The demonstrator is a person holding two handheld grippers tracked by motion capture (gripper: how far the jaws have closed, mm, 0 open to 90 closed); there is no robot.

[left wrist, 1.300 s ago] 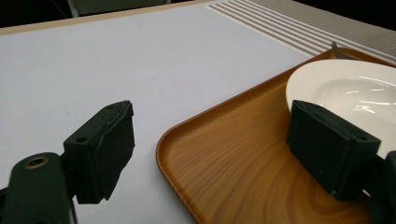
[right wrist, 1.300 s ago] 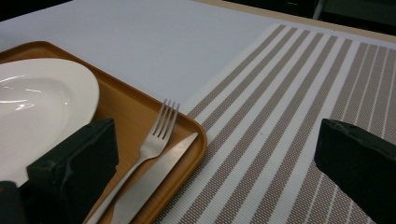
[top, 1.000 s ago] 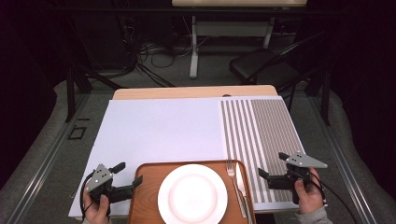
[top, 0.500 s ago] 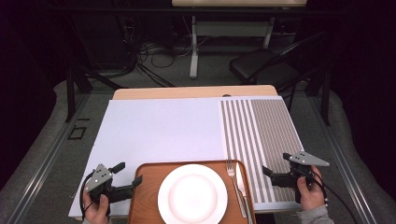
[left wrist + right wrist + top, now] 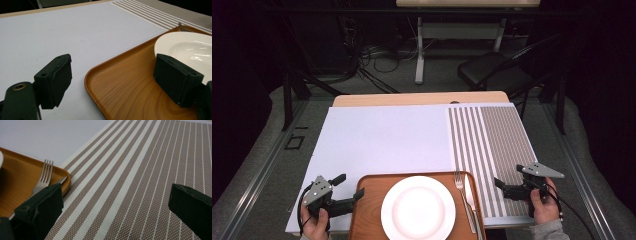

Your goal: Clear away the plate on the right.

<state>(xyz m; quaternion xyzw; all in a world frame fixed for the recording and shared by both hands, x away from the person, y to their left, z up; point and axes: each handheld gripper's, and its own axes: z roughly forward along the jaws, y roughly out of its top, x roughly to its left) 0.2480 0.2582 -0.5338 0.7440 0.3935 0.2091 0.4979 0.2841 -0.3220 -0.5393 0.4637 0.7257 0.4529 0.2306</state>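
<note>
Spreading wide before us, the white sheet [image 5: 387, 135] and striped mat [image 5: 492, 140] lie bare. Our wooden tray [image 5: 367, 200] sits at the near edge with plate [image 5: 418, 210] and fork [image 5: 462, 197]. Our left gripper [image 5: 358, 195] straddles the tray's left rim, jaws apart; our right gripper [image 5: 498, 184] hovers just beside its right edge, jaws apart, holding nothing.

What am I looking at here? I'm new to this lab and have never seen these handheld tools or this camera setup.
A person sits at a table holding a two-jaw tool in each hand: the left gripper and the right gripper. One camera looks down from above; the other two ride on the grippers and look along their black jaws. On the table lie a white sheet and a striped mat. A wooden tray carries a white plate, a fork and a knife. Both grippers are open and hold nothing; the left one straddles the tray's corner.
</note>
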